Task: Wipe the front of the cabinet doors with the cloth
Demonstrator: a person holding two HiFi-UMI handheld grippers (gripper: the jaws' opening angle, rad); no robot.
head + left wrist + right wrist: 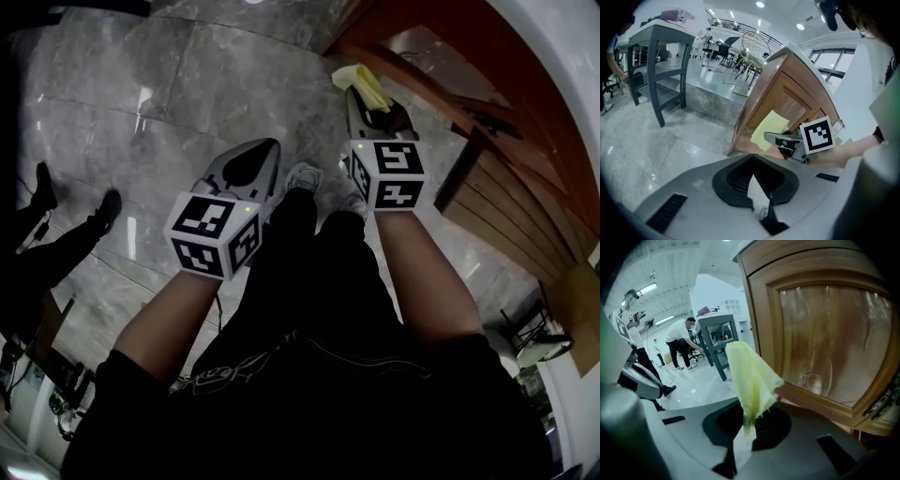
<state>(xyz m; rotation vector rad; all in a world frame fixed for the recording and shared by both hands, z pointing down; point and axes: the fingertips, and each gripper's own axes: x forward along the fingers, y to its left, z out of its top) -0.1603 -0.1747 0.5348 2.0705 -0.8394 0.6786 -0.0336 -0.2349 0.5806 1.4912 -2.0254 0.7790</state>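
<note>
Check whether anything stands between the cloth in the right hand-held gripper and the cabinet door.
Nothing visible does. The right hand-held gripper is shut on the yellow cloth, and only open air separates it from the cabinet door beside it.

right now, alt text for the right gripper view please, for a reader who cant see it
The right gripper pinches a yellow cloth that stands up from its closed jaws, just left of a wooden cabinet door with a glossy panel. In the background on the left are a grey table and several people.
</note>
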